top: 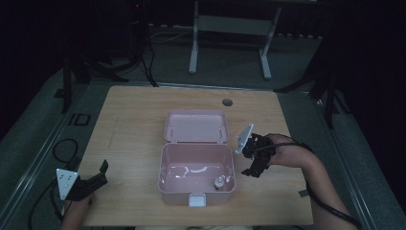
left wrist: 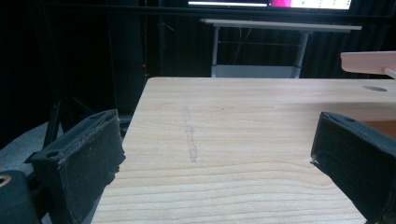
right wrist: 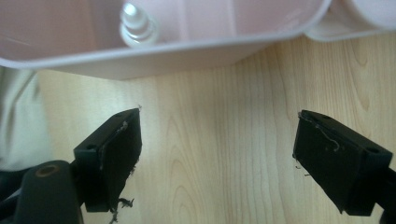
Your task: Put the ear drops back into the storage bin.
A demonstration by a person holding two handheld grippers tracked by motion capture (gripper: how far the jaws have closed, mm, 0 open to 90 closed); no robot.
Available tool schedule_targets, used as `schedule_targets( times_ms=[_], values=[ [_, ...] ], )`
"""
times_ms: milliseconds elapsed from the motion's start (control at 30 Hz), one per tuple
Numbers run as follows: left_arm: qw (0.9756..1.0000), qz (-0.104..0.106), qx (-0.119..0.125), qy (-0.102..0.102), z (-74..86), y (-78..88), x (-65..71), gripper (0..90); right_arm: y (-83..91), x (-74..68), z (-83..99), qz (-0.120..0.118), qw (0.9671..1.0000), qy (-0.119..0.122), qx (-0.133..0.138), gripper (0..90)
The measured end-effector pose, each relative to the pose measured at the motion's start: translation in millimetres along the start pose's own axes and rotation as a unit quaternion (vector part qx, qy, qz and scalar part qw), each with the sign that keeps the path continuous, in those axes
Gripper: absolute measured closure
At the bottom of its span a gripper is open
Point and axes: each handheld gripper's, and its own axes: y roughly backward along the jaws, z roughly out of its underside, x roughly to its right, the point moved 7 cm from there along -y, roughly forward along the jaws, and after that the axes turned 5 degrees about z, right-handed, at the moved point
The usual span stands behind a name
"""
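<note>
- We hold the right gripper (top: 252, 160) just beside the pink box (top: 196, 184), jaws wide apart and empty; ahead of them, over the rim, stands the small bottle (right wrist: 137, 25) in the box's near corner
- We judge the bottle light, stiff and slick; we would pinch its body below the cap
- Our left gripper (top: 93, 178) rests well apart from the box, jaws spread over bare table (left wrist: 243, 121)

Dim room, white-legged desk (top: 230, 21) behind
</note>
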Motion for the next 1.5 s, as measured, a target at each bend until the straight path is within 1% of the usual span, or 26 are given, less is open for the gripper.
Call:
schedule_targets(
  times_ms=[100,133,200,300,433,567,633,767,800,867,933,967,1000,1033,1067,1100,1167,1200,1233,1267,1300,1333,1367,1433,1467,1500],
  values=[
    [1.0,0.0,0.0,-0.001,0.0,0.0,0.1,2.4,-11.3,2.0,8.3,0.013,0.9998,-0.011,0.008,15.0],
    [1.0,0.0,0.0,-0.001,0.0,0.0,0.1,2.4,-11.3,2.0,8.3,0.013,0.9998,-0.011,0.008,15.0],
    [1.0,0.0,0.0,-0.001,0.0,0.1,0.1,2.4,-21.9,3.2,16.0,0.024,0.9994,-0.02,0.016,14.9],
    [1.0,0.0,0.0,-0.001,0.0,0.1,0.1,2.4,-29.0,2.0,22.4,0.019,0.9992,-0.028,0.021,14.4],
    [1.0,0.0,0.0,-0.001,0.0,0.1,0.1,2.4,-38.4,4.0,33.6,0.032,0.9982,-0.047,0.022,14.4],
    [1.0,0.001,0.0,0.0,0.0,0.1,0.0,2.4,-46.8,5.0,44.7,0.045,0.9951,-0.075,0.047,14.4],
    [1.0,0.001,0.0,0.0,0.0,0.1,0.1,2.4,-51.0,4.2,50.3,0.046,0.9935,-0.088,0.056,14.4],
    [1.0,0.001,0.0,0.0,0.0,0.1,0.1,2.4,-59.3,3.6,63.2,0.064,0.9875,-0.119,0.08,14.1],
    [1.0,0.001,0.001,-0.001,0.0,0.1,0.1,2.4,-61.0,3.8,66.9,0.072,0.9845,-0.132,0.09,14.1],
    [1.0,0.001,0.001,0.0,0.0,0.1,0.1,2.4,-63.9,2.6,72.3,0.07,0.9806,-0.151,0.104,13.7],
    [1.0,0.001,0.001,-0.001,0.0,0.1,0.1,2.4,-68.1,2.0,79.5,0.079,0.9749,-0.174,0.114,13.7],
    [1.0,0.001,0.001,-0.001,0.0,0.1,0.1,2.4,-68.1,2.0,79.5,0.079,0.9749,-0.174,0.114,13.7],
    [1.0,0.001,0.001,-0.001,0.0,0.2,0.2,2.4,-71.5,0.7,84.3,0.079,0.9726,-0.185,0.117,13.7],
    [1.0,0.001,0.001,0.0,0.0,0.2,0.1,2.4,-73.5,0.5,88.7,0.087,0.9712,-0.188,0.118,13.7],
    [1.0,0.001,0.001,0.0,0.0,0.2,0.1,2.4,-76.5,1.6,95.5,0.1,0.9635,-0.213,0.127,13.5],
    [1.0,0.001,0.0,0.0,0.0,0.2,0.0,2.4,-77.3,2.1,98.5,0.104,0.96,-0.222,0.135,13.3],
    [1.0,0.001,0.001,0.0,0.0,0.1,0.0,2.4,-78.1,5.6,104.1,0.121,0.9465,-0.254,0.157,13.3],
    [1.0,0.001,0.001,0.0,0.0,0.1,0.0,2.4,-78.2,7.0,107.1,0.129,0.9407,-0.266,0.167,13.2],
    [1.0,0.001,0.001,0.0,-0.1,0.2,0.0,2.4,-77.5,9.3,111.0,0.147,0.9322,-0.283,0.172,13.3],
    [1.0,0.001,0.001,0.0,0.0,0.2,0.0,2.4,-77.2,11.3,114.1,0.158,0.9232,-0.3,0.181,13.3],
    [1.0,0.001,0.001,0.0,0.0,0.2,0.0,2.4,-77.2,11.3,114.1,0.158,0.9232,-0.3,0.181,13.3],
    [1.0,0.001,0.001,0.0,-0.1,0.2,0.0,2.4,-77.0,13.1,120.1,0.176,0.9118,-0.319,0.189,13.2],
    [1.0,0.001,0.001,0.0,-0.1,0.2,0.0,2.4,-76.7,13.7,122.4,0.185,0.9074,-0.326,0.189,13.2],
    [1.0,0.001,0.001,0.0,0.0,0.2,0.0,2.4,-75.3,15.5,128.9,0.205,0.8936,-0.348,0.196,13.2],
    [1.0,0.0,0.001,-0.001,0.0,0.2,0.0,2.4,-74.7,15.5,131.5,0.207,0.889,-0.356,0.2,13.2],
    [1.0,0.0,0.001,-0.001,-0.1,0.2,0.0,2.4,-74.9,15.1,133.9,0.21,0.8857,-0.363,0.2,13.2]
  ],
)
